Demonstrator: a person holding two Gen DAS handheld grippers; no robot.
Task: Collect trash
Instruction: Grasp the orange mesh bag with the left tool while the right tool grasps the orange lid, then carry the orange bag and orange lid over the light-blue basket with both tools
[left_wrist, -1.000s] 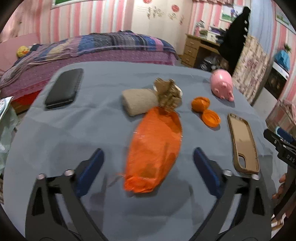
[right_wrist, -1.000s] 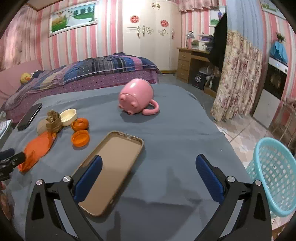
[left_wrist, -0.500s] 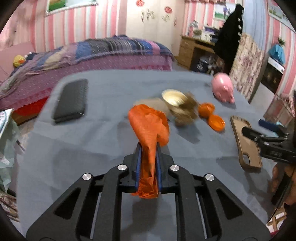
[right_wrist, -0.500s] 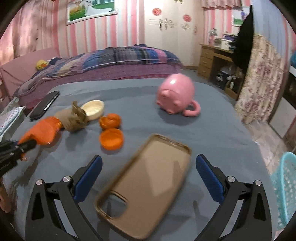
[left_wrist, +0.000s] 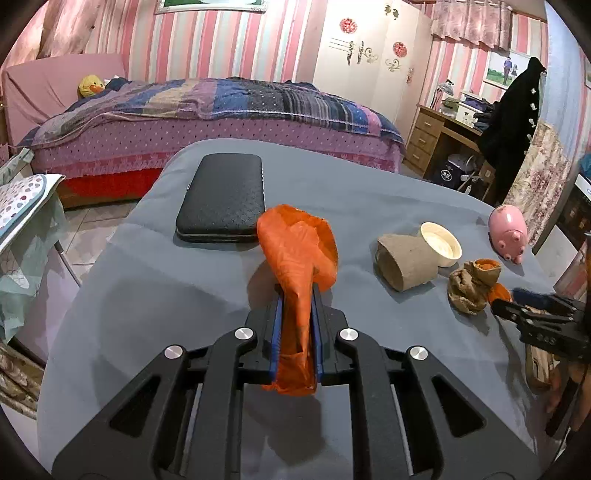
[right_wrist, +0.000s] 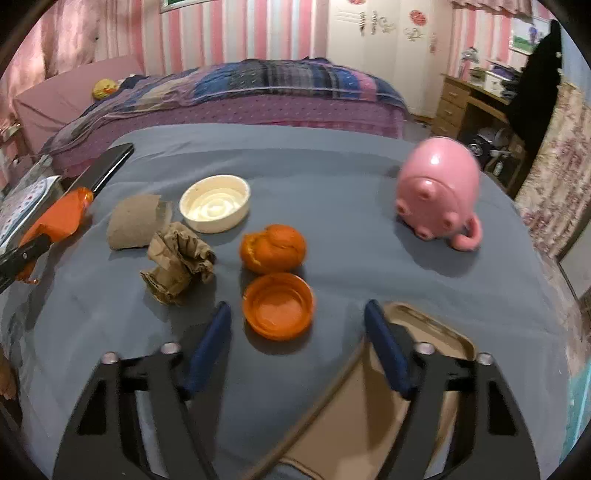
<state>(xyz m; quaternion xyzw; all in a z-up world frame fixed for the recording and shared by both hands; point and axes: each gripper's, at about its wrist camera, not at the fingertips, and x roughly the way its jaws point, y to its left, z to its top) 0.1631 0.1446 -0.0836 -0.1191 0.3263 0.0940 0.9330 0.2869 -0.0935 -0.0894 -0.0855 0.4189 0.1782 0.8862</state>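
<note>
My left gripper (left_wrist: 296, 295) is shut on an orange plastic bag (left_wrist: 297, 258) and holds it above the grey tablecloth; the bag also shows at the left of the right wrist view (right_wrist: 61, 218). My right gripper (right_wrist: 297, 317) is open, its fingers either side of an orange lid (right_wrist: 279, 310). Just beyond lie an orange peel (right_wrist: 273, 247), a crumpled brown paper (right_wrist: 177, 266), a torn cardboard tube (right_wrist: 135, 225) and a white lid (right_wrist: 214, 203). In the left wrist view the right gripper (left_wrist: 517, 306) sits by the brown paper (left_wrist: 467, 291).
A black case (left_wrist: 223, 197) lies at the table's far left. A pink pig mug (right_wrist: 439, 188) lies on its side at the right. A tan phone case (right_wrist: 424, 373) lies under my right gripper. A bed stands behind the table (right_wrist: 332, 166).
My left gripper closed on the orange bag and lifted it, swinging left. My right gripper moved left and forward from the phone case to the orange lid.
</note>
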